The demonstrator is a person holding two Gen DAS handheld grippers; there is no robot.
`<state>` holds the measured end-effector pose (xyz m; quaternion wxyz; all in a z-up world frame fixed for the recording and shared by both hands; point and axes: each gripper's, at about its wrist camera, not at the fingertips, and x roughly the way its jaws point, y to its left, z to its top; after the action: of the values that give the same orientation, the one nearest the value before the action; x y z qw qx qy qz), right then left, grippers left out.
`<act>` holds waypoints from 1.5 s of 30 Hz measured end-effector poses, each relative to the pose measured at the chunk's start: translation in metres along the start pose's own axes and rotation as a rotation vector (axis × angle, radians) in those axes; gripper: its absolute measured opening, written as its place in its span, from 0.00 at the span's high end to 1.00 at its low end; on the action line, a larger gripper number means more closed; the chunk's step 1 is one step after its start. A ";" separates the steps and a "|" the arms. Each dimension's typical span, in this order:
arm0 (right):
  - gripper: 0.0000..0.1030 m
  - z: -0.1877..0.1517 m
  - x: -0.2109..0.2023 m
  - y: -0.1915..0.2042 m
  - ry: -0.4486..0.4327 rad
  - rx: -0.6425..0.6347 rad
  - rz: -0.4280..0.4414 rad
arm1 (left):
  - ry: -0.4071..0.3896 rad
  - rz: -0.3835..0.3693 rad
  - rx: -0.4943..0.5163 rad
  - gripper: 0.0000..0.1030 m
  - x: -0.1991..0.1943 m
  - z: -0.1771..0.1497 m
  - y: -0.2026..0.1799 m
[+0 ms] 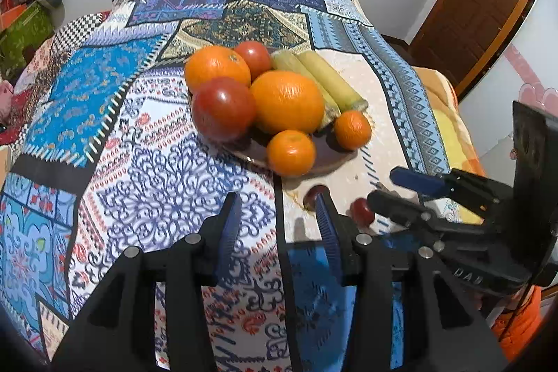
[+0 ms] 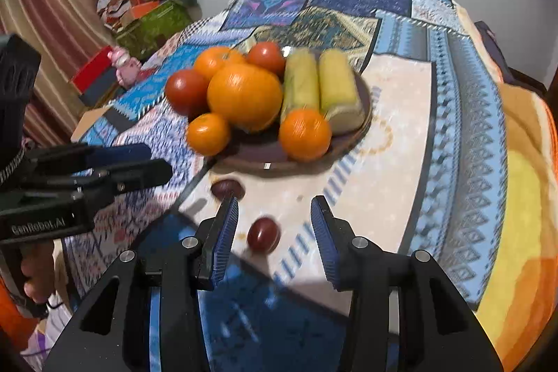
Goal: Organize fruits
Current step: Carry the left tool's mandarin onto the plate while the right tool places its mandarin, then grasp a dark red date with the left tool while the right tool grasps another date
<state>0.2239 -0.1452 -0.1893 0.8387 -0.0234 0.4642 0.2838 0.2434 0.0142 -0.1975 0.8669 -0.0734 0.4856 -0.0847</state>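
Note:
A dark plate [image 1: 324, 159] [image 2: 258, 152] on the patterned cloth holds oranges [image 1: 287, 101] [image 2: 244, 96], tomatoes [image 1: 223, 107] [image 2: 186, 91] and two corn cobs [image 1: 331, 81] [image 2: 336, 89]. Two small dark red fruits lie on the cloth in front of the plate: one [image 2: 263, 234] [image 1: 362, 211] between my right fingers, the other [image 2: 226, 188] [image 1: 314, 194] just beyond the left fingertip of that gripper. My right gripper [image 2: 275, 208] [image 1: 387, 182] is open around the nearer one. My left gripper [image 1: 279, 203] [image 2: 153, 159] is open and empty over the cloth.
The table [image 1: 146, 162] carries a blue patchwork cloth. An orange and yellow blanket [image 2: 523, 197] lies at its right edge. Boxes and clutter [image 2: 146, 20] stand by the wall at the back left. A wooden door [image 1: 481, 2] is at the back right.

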 end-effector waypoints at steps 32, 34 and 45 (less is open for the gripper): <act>0.82 -0.011 0.002 -0.012 -0.004 0.061 0.062 | 0.091 -0.005 0.102 0.81 0.055 0.006 -0.035; 0.82 -0.011 0.001 -0.012 -0.008 0.062 0.063 | 0.088 -0.004 0.103 0.82 0.055 0.005 -0.036; 0.82 -0.004 -0.005 -0.009 -0.033 0.056 0.070 | 0.031 -0.003 0.079 0.83 0.034 0.008 -0.026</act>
<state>0.2230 -0.1561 -0.1900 0.8360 0.0209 0.4587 0.3005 0.2656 -0.0177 -0.2160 0.8615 -0.0386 0.4950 -0.1063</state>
